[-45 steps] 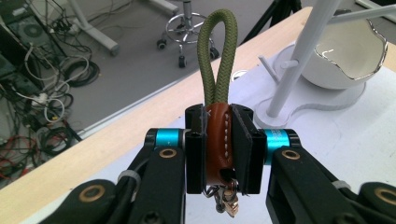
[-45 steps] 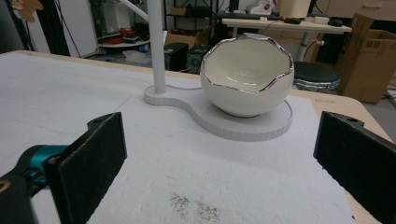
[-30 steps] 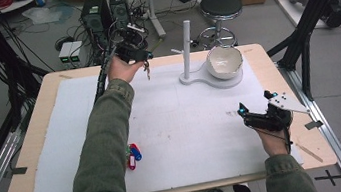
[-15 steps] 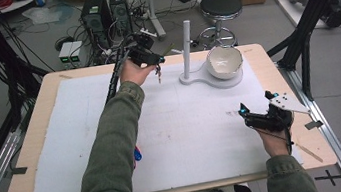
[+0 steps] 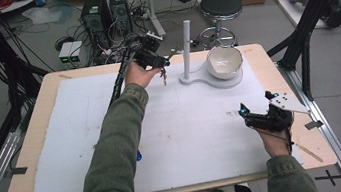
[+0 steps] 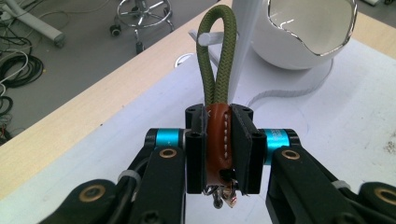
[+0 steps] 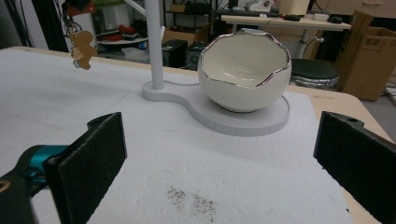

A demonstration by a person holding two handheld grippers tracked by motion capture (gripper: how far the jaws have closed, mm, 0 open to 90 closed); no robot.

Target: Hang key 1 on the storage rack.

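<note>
Your left gripper has its jaws clamped on the keychain's stiff leather tab – light, its cord loop soft and floppy – right at the stand's peg, while your right gripper rests on the bench, jaws apart.

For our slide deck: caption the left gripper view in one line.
Left gripper holds a keychain, its green loop nearing the stand's peg.

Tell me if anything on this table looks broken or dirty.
The bowl has a jagged rim like a cracked eggshell, but the even silver edging suggests design, not damage. A patch of dark specks soils the white mat near the right gripper.
</note>
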